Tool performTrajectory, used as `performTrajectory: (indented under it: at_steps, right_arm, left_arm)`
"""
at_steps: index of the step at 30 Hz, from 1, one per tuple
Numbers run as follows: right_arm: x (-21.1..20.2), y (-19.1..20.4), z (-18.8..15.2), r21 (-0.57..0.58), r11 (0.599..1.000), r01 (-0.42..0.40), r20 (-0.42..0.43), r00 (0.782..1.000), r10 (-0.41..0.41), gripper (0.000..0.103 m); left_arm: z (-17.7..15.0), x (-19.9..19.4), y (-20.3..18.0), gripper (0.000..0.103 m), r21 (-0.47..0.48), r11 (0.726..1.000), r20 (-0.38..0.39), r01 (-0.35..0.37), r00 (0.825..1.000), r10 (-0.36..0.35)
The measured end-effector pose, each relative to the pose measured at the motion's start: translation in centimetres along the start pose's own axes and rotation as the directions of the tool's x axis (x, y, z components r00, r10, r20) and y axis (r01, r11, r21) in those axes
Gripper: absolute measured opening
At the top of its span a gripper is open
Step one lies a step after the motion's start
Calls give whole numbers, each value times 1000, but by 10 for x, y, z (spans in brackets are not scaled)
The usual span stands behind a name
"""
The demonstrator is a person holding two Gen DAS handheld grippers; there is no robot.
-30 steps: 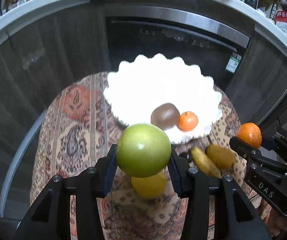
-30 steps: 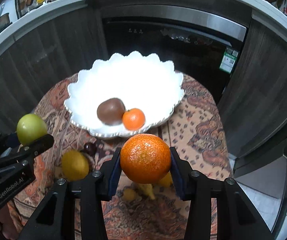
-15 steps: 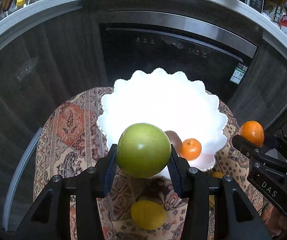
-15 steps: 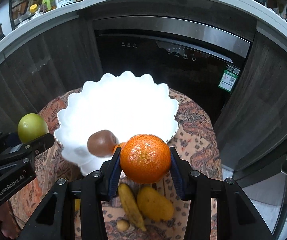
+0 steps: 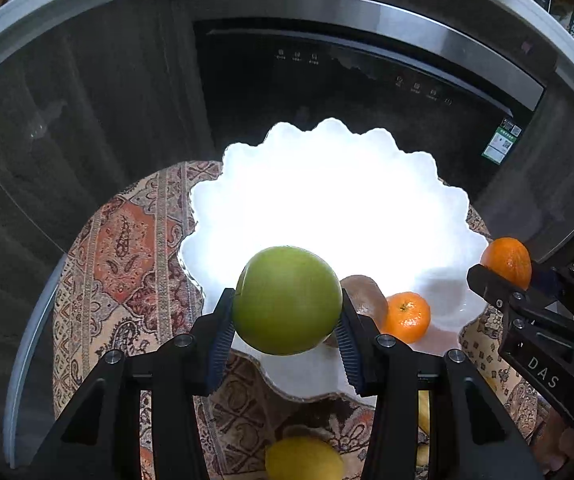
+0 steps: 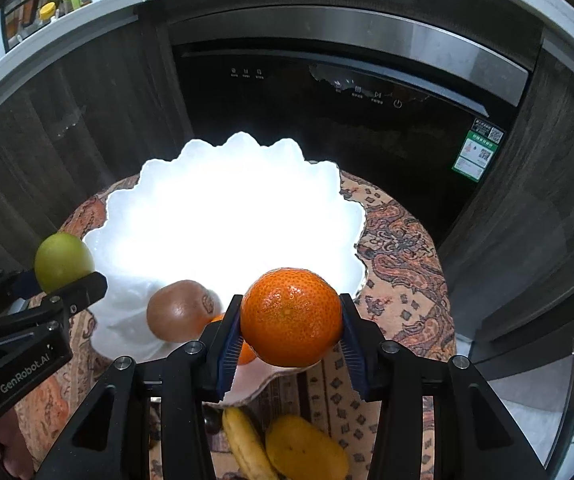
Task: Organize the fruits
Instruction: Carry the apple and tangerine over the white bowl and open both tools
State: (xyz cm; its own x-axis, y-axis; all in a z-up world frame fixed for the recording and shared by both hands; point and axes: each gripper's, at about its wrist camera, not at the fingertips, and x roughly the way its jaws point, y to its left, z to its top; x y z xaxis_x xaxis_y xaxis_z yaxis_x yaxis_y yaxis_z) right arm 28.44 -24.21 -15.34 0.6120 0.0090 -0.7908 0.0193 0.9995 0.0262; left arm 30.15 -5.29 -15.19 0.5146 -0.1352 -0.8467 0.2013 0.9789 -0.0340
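I see a smooth, round green apple clamped between the ribbed blue pads of my left hand-held gripper; the jaws stand partly open, no wider than the fruit, and both pads press its sides. The apple hangs over the near rim of the white bowl, a glossy dish with a scalloped, wavy edge.

My right hand-held gripper grips an orange the same way, jaws part-open and pressed to its pebbled, shiny skin. It too sits above the bowl's near edge.

Inside the bowl, just beyond my left gripper's right finger, lies a brown, matte, fuzzy kiwi, with a small tangerine touching or almost touching it on its right. From the right wrist view the kiwi is ahead and left of the orange, and the tangerine is mostly hidden behind the left finger.

The bowl rests on a round desk covered with a woven paisley cloth in rust, beige and brown. Below my left gripper on the cloth is a yellow lemon. Below my right gripper lie a banana and a dull yellow mango, side by side and just touching.
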Motion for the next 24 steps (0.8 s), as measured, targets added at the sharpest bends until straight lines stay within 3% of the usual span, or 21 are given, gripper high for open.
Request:
performTrajectory:
  at_steps: [5, 8, 10, 12, 17, 24]
  right_arm:
    - [8, 2, 2, -13, 1000, -11, -15, 1000, 10, 46]
    - [8, 3, 3, -10, 1000, -1, -11, 1000, 1, 53]
    - [3, 2, 5, 2, 1000, 26, 16, 1000, -26, 75]
    - [-4, 2, 6, 10, 999, 37, 47, 998, -38, 79]
    - [-17, 4, 9, 10, 999, 53, 63, 997, -54, 81]
    - [-43, 6, 2, 14, 998, 65, 76, 995, -66, 81]
  left_arm:
    - [1, 10, 0, 49, 0, 1000, -24, -15, 1000, 15]
    - [1, 8, 2, 74, -1, 999, -2, -49, 999, 49]
    - [1, 4, 3, 84, -8, 998, 13, -68, 998, 68]
    - [2, 0, 5, 96, -10, 997, 14, -80, 997, 80]
    - [1, -14, 10, 101, -36, 995, 35, -94, 995, 95]
    - [-8, -46, 7, 102, -35, 994, 69, -104, 992, 106]
